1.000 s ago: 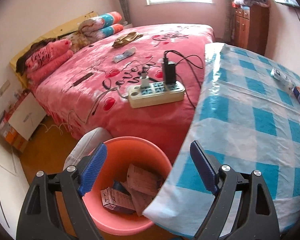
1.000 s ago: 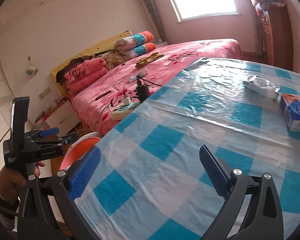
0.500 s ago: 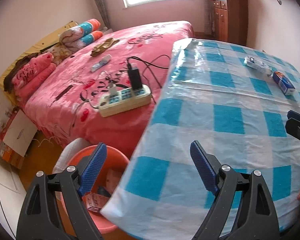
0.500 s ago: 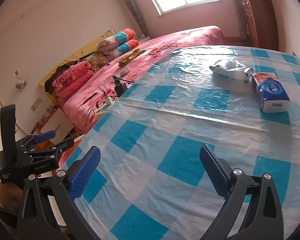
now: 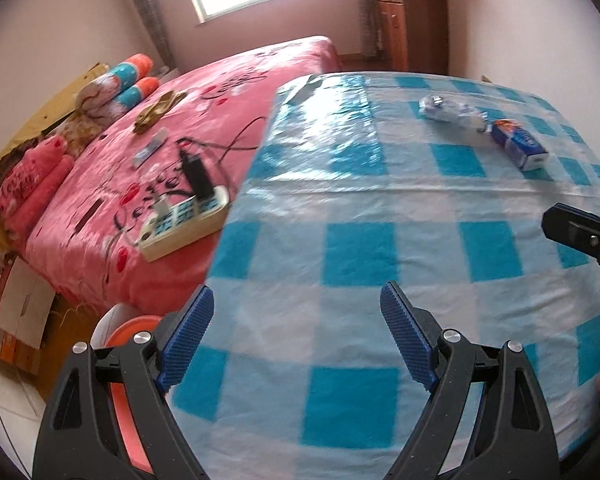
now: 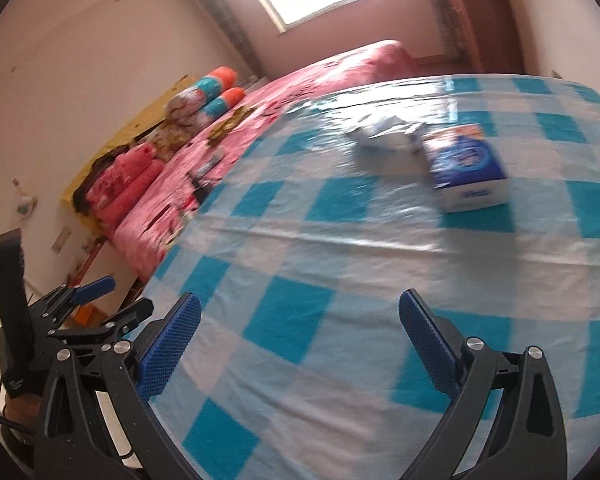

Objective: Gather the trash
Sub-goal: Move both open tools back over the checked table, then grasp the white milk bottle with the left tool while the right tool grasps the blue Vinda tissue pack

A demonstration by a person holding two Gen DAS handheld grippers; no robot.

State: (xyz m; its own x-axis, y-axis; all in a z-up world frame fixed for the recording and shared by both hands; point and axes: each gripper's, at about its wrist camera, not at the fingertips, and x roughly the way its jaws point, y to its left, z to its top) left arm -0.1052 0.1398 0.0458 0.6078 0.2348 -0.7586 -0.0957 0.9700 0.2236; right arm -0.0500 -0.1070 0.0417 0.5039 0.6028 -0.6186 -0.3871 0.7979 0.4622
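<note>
1. Bedroom setup: table [image 5: 356, 248] under a blue-and-white checked cloth with clear plastic on top, pink bed [image 5: 204, 120] right up against its 9 o'clock edge.
2. Left gripper [image 5: 296, 336] hung over the near part of the table, blue pads [image 5: 188, 332] spread wide apart, nothing between them but cloth.
3. Right gripper [image 6: 300, 340] same deal, pads [image 6: 428, 340] wide apart and empty, above the checks.
4. Trash sat way over at about 1 o'clock in the left view: crumpled white wrapper [image 5: 448, 112] touching or just beside a blue-and-white box [image 5: 520, 148]. Both well apart from either gripper.
5. In the right view, same pair at roughly 1 o'clock, wrapper [image 6: 388, 136] on the far-left side of the box [image 6: 466, 164]. Pretty blurry, couldn't read the print.
6. Orange bin [image 5: 128, 340] peeked out at 7 o'clock below the table edge, mostly hidden behind the left gripper's frame.
7. Power strip [image 5: 184, 220] with a black charger plugged in lay on the bed near the table's edge.
</note>
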